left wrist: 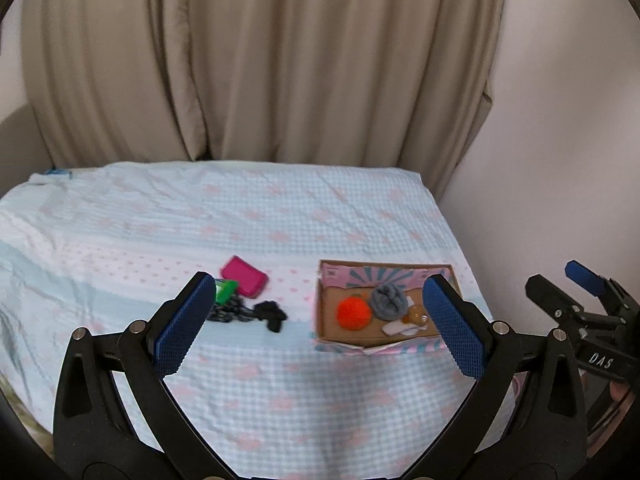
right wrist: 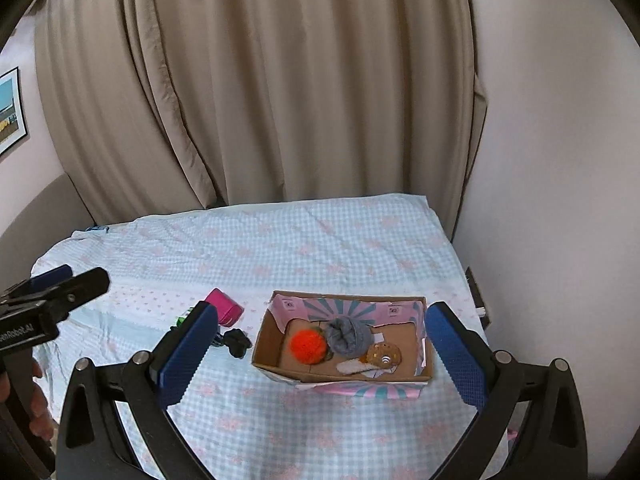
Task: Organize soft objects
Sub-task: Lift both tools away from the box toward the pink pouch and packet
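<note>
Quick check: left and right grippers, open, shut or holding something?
Left gripper: open, holding nothing.
Right gripper: open, holding nothing.

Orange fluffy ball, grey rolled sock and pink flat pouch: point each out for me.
Orange fluffy ball (right wrist: 307, 344), right wrist view, centre of the fuzz.
Grey rolled sock (right wrist: 347, 335), right wrist view, middle of the roll.
Pink flat pouch (left wrist: 244, 281), left wrist view, middle of its top face.

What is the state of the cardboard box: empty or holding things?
Holding things: the open-topped cardboard box contains an orange pompom, a grey rolled sock and smaller pieces.
</note>
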